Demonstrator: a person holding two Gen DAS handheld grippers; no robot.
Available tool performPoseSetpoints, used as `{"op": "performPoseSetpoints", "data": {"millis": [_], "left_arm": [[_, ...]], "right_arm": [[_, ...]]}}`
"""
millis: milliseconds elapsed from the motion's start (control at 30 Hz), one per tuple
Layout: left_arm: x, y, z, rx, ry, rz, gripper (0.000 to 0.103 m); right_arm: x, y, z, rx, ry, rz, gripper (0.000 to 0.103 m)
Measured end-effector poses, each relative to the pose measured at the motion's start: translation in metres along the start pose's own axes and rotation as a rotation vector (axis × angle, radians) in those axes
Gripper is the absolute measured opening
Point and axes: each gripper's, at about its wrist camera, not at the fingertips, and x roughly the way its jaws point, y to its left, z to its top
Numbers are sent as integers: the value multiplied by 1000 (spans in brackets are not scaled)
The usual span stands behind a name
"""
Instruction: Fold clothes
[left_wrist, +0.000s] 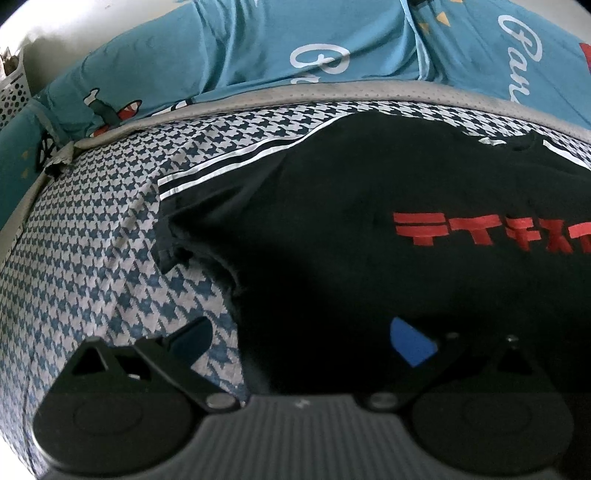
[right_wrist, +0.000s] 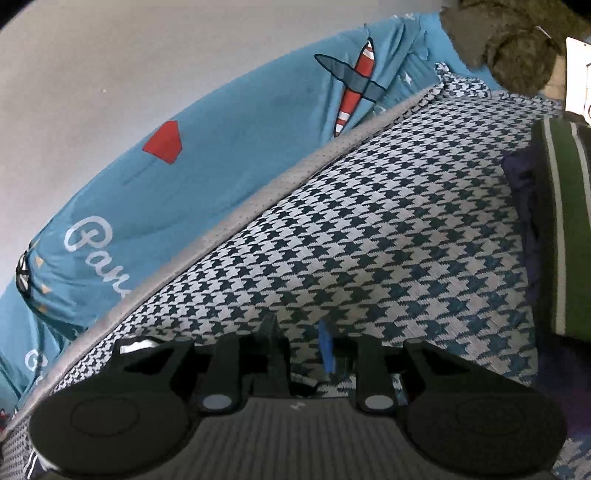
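I am working over a bed: its cover is a houndstooth mat (left_wrist: 110, 236) in dark blue and white, edged by a grey perforated border (left_wrist: 303, 92). Beyond that border, toward twelve o'clock in the left wrist view, lies a teal sheet (left_wrist: 229, 48) printed with white script, small triangles and red-and-white striped planes. A white perforated basket (left_wrist: 13, 96) sits at about ten o'clock, at the far left edge, with a pale wall behind it.

The black T-shirt (left_wrist: 351, 192) lies flat on the mat, filling the middle and right of the left wrist view. It carries red block characters across the chest and white stripes along the sleeve, which points toward ten o'clock. My left tongs (left_wrist: 303, 339) hover above its lower left edge with the jaws wide apart, one pad over the mat, the blue pad over the black cloth, nothing between them.

In the right wrist view the mat runs away toward one o'clock, with the teal sheet along its left and a plain pale wall above. My right tongs (right_wrist: 299, 347) stand only narrowly apart, nothing clamped, bare mat showing under them. At three o'clock rests a green garment with pale stripes (right_wrist: 565, 229) on dark purple cloth (right_wrist: 521, 177). A brown-grey fuzzy bundle (right_wrist: 513, 40) lies at one o'clock.
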Motion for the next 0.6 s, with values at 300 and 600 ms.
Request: {"op": "performPoseSetpoints", "data": {"millis": [300, 600], "left_arm": [[1, -4, 0, 15, -9, 0, 103], [2, -7, -2, 31, -11, 7, 103]], "right_arm": [[7, 20, -4, -73, -31, 44, 24], [12, 38, -19, -200, 33, 106, 24]]}}
